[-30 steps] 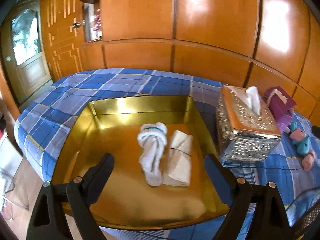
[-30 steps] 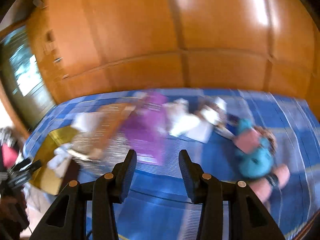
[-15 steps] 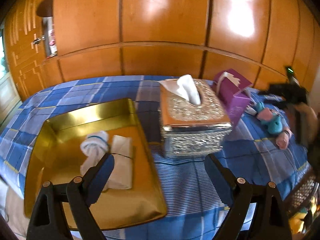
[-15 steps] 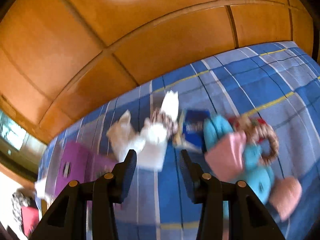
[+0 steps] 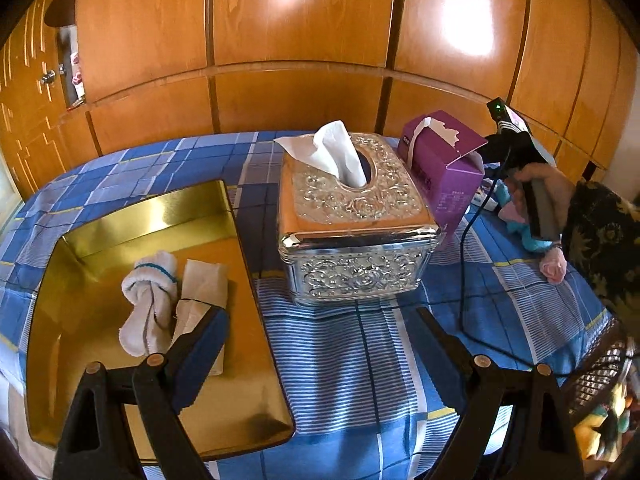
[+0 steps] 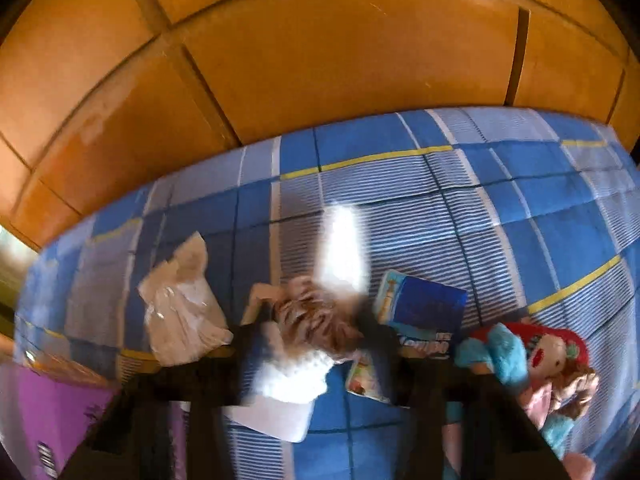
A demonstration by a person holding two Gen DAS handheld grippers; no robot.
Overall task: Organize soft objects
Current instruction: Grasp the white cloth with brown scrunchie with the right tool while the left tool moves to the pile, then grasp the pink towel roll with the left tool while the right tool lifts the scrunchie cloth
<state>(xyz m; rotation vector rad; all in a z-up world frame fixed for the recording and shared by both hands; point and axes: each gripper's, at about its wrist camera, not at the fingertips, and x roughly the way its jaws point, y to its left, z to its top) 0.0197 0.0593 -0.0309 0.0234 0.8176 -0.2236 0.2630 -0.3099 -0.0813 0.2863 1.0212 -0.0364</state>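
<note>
A gold tray (image 5: pixel 152 216) holds a rolled white sock (image 5: pixel 150 300) and a folded cream cloth (image 5: pixel 204 284). My left gripper (image 5: pixel 320 320) stands open above the tray's right edge and the blue checked cloth, with nothing between its fingers. At the far right a hand (image 5: pixel 540 184) holds the other gripper over a blue-and-pink doll (image 5: pixel 536 240). In the blurred right wrist view my right gripper (image 6: pixel 316 336) is closing around a brown-striped and white soft bundle (image 6: pixel 308 376), and both fingers touch its sides. The doll (image 6: pixel 548 360) lies to its right.
An ornate silver tissue box (image 5: pixel 352 232) stands mid-table with a purple carton (image 5: pixel 444 164) behind it. A clear bag of cloth (image 6: pixel 180 320) and a blue packet (image 6: pixel 424 308) flank the bundle. A black cable (image 5: pixel 464 272) crosses the cloth. Wooden panelling backs the table.
The left view has swung right, from the tray toward the tissue box. My right gripper has dropped onto the pile by the doll, and its jaws have narrowed around the striped bundle.
</note>
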